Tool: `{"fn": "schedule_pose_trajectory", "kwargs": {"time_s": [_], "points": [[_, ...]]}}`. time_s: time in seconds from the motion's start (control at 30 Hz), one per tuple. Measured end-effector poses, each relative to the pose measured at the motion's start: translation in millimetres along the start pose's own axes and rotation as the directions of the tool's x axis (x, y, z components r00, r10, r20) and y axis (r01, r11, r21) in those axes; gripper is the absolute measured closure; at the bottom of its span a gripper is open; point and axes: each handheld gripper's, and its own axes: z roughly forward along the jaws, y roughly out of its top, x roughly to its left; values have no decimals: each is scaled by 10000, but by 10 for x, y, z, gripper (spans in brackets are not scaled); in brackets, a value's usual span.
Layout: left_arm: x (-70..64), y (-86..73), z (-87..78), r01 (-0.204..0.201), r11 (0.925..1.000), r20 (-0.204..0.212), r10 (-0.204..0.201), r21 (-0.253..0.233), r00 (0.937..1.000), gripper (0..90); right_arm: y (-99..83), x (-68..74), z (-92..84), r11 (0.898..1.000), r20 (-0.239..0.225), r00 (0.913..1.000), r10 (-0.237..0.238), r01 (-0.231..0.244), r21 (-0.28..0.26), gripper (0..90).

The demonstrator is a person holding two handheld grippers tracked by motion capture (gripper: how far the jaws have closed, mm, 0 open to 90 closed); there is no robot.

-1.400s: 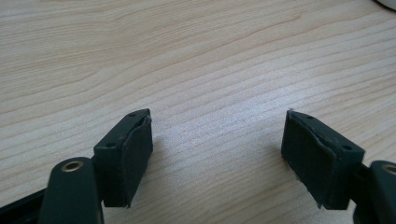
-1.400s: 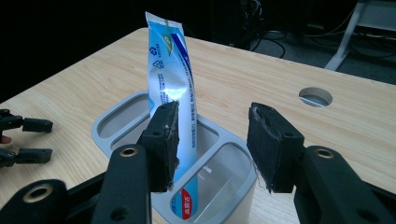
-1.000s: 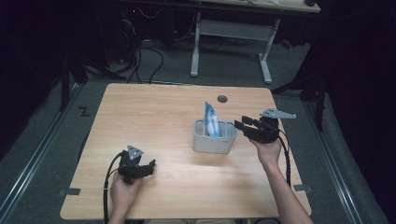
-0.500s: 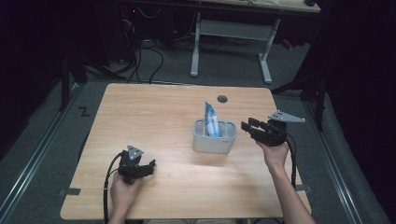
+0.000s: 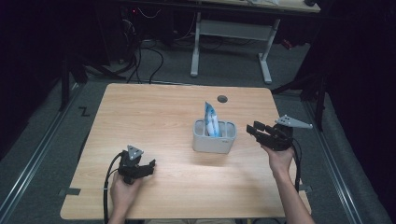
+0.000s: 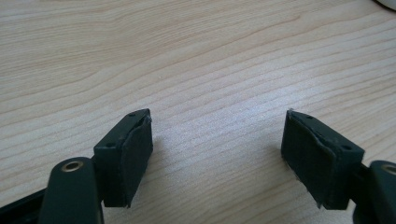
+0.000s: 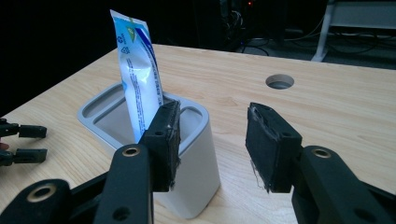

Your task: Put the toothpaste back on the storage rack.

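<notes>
With the packet [image 5: 211,120] upright in the holder [image 5: 215,142] mid-desk, the right gripper [image 5: 257,130], jaws spread and empty, should ease clear without nudging it, while the left gripper [image 5: 148,166] rests spread near the front edge.

Both grippers are black. The left gripper [image 5: 150,166] has a small grey triangle plate on top and a black cable behind. The right gripper [image 5: 252,128] has a bigger grey plate. The pads [image 7: 273,149] are dark foam, with small screws. The forearms are without sleeves.
</notes>
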Motion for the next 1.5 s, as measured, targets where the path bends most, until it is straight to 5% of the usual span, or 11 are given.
{"fn": "schedule_pose_trajectory", "kwargs": {"time_s": [1.5], "points": [[1,0,0,-1,10000,5,1,3,10000,254,-496,-130,-182,9970,167,9973,717,-722,262,557]]}}
